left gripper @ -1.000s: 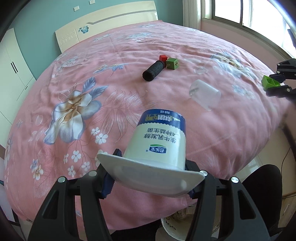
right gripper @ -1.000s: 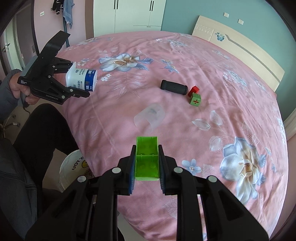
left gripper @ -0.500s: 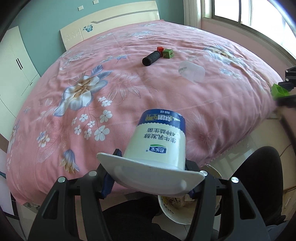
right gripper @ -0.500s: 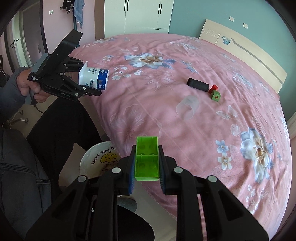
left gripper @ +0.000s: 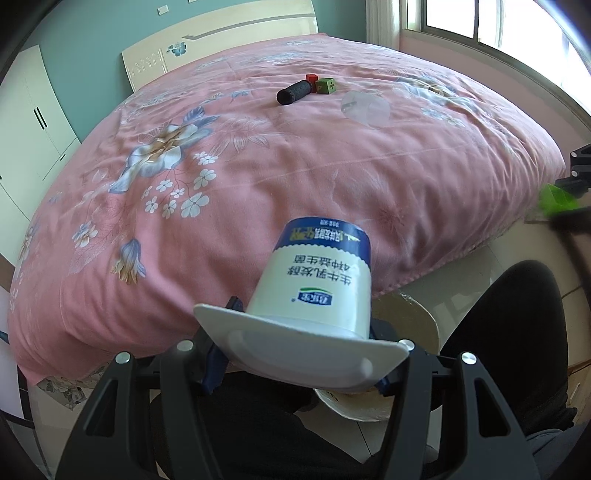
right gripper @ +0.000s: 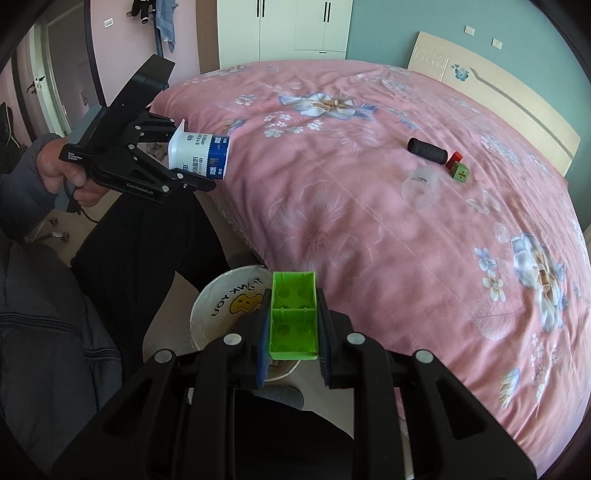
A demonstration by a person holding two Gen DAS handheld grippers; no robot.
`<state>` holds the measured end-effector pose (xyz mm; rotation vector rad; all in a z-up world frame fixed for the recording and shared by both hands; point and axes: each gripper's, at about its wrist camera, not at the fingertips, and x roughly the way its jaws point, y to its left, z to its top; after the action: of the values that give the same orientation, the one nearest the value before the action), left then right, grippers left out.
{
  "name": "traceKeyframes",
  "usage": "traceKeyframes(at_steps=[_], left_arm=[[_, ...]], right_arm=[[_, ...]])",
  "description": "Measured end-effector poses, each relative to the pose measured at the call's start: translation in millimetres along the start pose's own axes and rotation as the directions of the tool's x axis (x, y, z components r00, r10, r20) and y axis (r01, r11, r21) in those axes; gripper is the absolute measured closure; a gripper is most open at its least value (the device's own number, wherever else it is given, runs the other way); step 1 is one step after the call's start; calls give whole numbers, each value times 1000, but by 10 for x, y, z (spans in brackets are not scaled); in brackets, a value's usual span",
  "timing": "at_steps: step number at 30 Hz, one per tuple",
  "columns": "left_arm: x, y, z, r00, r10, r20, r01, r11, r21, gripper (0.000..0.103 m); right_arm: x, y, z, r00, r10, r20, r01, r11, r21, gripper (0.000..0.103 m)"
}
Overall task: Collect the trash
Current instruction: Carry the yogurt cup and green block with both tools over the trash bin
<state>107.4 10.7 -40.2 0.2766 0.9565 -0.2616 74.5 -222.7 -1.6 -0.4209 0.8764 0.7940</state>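
Observation:
My left gripper (left gripper: 299,354) is shut on a white yogurt cup with a blue band (left gripper: 317,288), held off the bed's edge; the cup also shows in the right wrist view (right gripper: 199,155). My right gripper (right gripper: 293,332) is shut on a green toy brick (right gripper: 293,317), held above a white paper bucket (right gripper: 221,310) on the floor. The bucket's rim shows below the cup in the left wrist view (left gripper: 424,325). On the pink bed lie a clear plastic cup (right gripper: 421,186), a black foam roll (right gripper: 426,149), a red block (right gripper: 455,158) and a green die (right gripper: 461,172).
The pink floral bed (right gripper: 369,221) fills the right side. The person's dark-clad legs (right gripper: 147,236) sit beside the bucket. A headboard (right gripper: 498,96) and white wardrobe (right gripper: 284,26) stand at the back. A window (left gripper: 498,22) is at the right.
Both grippers have pulled back from the bed toward the floor bucket, each still holding its item. The bucket is now closer under the right gripper.

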Motion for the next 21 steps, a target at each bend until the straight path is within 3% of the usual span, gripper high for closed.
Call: traceKeyframes(at_steps=[21], left_arm=[[296, -240, -551, 992, -53, -112, 55, 998, 11, 41]], right_arm=[[615, 469, -183, 989, 123, -78, -123, 992, 12, 81]])
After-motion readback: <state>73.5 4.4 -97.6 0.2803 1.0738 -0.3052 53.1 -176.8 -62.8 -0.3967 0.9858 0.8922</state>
